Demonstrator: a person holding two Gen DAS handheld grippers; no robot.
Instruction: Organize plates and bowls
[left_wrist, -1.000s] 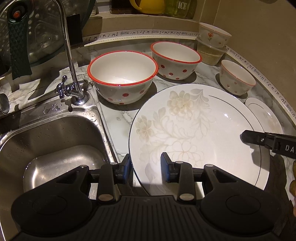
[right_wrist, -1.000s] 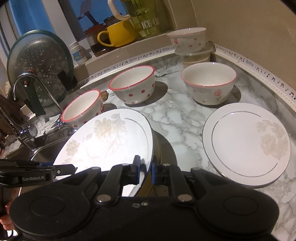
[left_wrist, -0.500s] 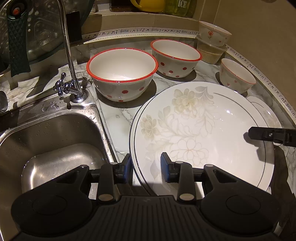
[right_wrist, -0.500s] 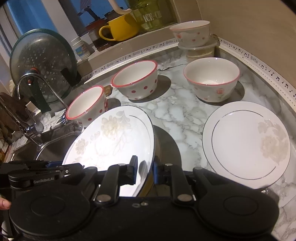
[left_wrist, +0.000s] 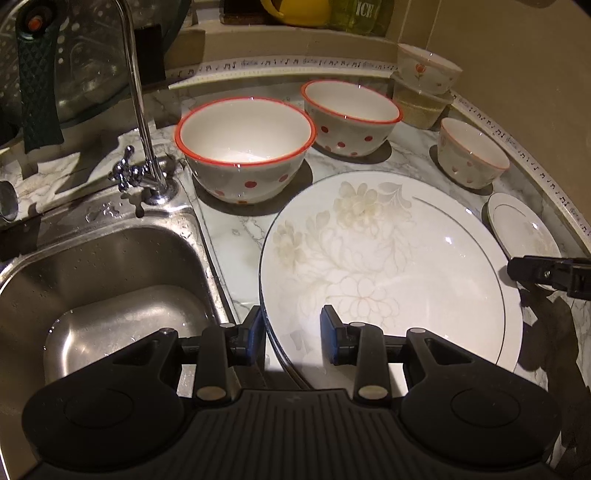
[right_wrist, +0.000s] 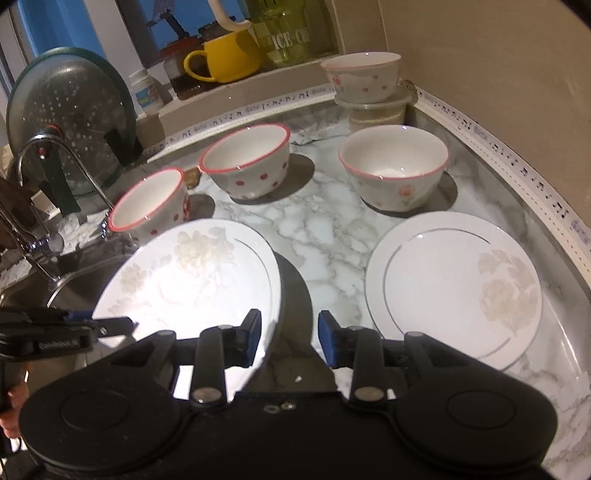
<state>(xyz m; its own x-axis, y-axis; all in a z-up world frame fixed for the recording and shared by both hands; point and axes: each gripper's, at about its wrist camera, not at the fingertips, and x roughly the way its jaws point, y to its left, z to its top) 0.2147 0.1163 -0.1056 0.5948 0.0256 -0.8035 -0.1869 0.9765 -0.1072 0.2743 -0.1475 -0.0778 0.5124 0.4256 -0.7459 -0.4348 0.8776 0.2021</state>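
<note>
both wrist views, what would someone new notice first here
The big floral plate fills the middle, its rim between the left gripper pads. The right gripper has just been opening; its pads stand apart on either side of the plate's other edge, not pressing it. Behind stand two red-dotted bowls on the marble counter, with the steel sink to the left.

A home kitchen

We see a stainless steel sink (left_wrist: 110, 280), chrome tap (left_wrist: 138, 92), white marble-patterned counter (right_wrist: 332, 236) and a yellow ceramic mug (right_wrist: 225, 61).
</note>
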